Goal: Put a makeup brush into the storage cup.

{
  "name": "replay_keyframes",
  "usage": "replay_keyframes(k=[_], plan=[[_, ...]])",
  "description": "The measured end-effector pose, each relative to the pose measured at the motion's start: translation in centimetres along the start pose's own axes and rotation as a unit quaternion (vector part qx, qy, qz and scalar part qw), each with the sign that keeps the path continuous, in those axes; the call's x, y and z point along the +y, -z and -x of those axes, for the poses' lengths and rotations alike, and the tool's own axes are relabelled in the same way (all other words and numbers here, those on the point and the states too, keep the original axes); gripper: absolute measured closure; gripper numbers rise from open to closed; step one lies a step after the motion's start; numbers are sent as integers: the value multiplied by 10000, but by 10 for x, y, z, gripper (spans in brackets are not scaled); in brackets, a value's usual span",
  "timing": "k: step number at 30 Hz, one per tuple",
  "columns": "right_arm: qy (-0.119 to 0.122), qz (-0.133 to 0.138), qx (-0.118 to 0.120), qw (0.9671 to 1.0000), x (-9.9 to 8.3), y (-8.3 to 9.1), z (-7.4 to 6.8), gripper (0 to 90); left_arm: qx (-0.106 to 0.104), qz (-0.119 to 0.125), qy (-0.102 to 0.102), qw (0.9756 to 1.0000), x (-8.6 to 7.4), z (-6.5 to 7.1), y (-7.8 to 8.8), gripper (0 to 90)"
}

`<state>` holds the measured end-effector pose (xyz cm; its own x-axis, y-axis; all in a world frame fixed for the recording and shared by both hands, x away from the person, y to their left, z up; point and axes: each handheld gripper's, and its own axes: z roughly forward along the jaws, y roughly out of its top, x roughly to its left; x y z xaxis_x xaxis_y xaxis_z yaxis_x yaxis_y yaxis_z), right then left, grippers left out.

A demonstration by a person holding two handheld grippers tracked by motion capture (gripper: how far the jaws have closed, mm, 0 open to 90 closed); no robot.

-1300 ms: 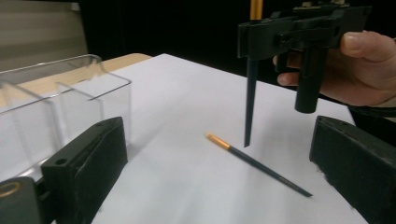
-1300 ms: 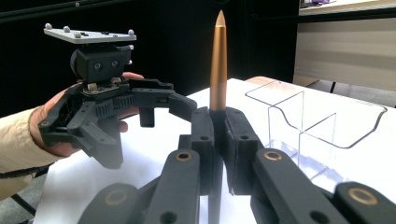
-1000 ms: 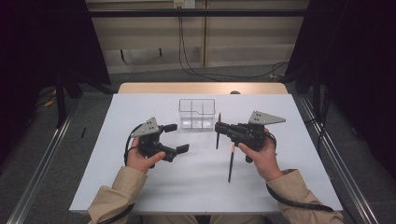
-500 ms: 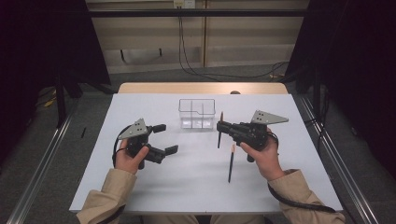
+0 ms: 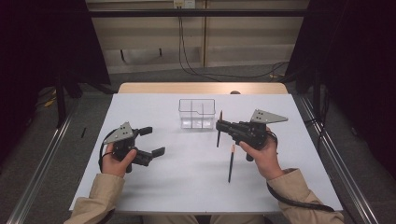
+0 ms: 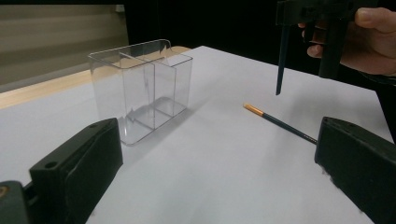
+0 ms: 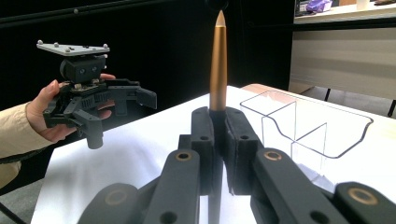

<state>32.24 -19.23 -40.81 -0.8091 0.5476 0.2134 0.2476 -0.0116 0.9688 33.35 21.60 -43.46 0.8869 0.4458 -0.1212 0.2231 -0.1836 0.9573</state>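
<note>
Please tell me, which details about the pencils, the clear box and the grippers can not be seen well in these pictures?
- Held pencil: its lower end is hidden behind the right gripper in the right gripper view.
- Pencil on the table: its far end is hidden by the left gripper's jaw in the left gripper view.
- Clear box: in the high view, too small to tell whether anything lies inside.
</note>
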Motion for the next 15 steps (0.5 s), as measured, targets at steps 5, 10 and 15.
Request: replay_keyframes(k=[5,10,15], plan=[[1,1,2,10000,0,0,0,834,86,-24,78,9999,-3,-2,8,9],[4,1,-26,10000,-1,1,1,834,114,-61,63,9999,-7,-3,14,9],[-1,6,-50,10000,-1,2,2,834,154,-112,66,9998,-9,-5,20,9]])
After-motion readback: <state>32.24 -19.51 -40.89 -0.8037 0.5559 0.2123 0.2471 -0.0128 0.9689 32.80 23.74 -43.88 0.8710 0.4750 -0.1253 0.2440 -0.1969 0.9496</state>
